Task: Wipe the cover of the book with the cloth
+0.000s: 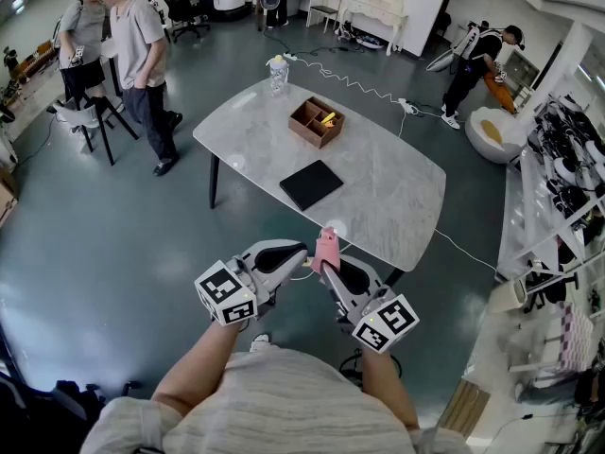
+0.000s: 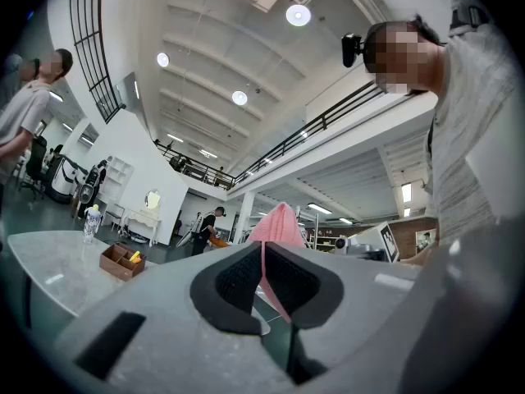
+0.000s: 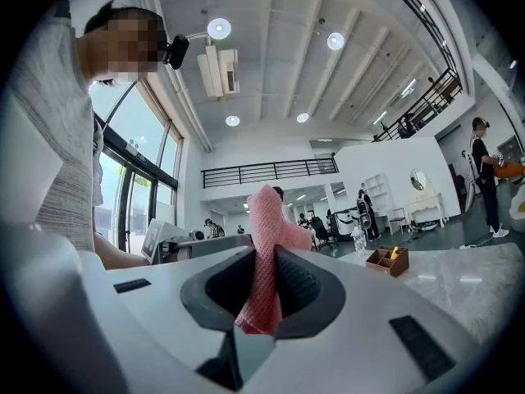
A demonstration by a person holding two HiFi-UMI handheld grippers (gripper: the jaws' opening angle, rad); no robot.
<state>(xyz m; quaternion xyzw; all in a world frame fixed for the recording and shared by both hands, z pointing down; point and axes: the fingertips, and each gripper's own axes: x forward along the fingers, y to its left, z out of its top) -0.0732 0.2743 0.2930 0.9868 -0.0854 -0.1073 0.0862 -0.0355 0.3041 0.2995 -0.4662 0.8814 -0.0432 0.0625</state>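
A black book (image 1: 310,184) lies flat near the middle of the marble table (image 1: 397,206). Both grippers hang close to my body, off the table's near edge, with their tips meeting. A pink mesh cloth (image 1: 326,247) sticks up between them. My right gripper (image 1: 327,266) is shut on the cloth (image 3: 264,245), which bunches between its pads and stands above them. My left gripper (image 1: 301,257) is shut on a thin edge of the same cloth (image 2: 277,224); in the left gripper view the pink strip runs down through the closed jaws. The left gripper (image 2: 264,268) and right gripper (image 3: 267,290) both point upward.
A wooden organizer (image 1: 317,122) and a clear bottle (image 1: 278,74) stand at the table's far end. A white cable (image 1: 364,88) trails off the far side. Two people (image 1: 132,55) stand at back left, another person (image 1: 473,64) at back right. Shelves (image 1: 567,178) line the right.
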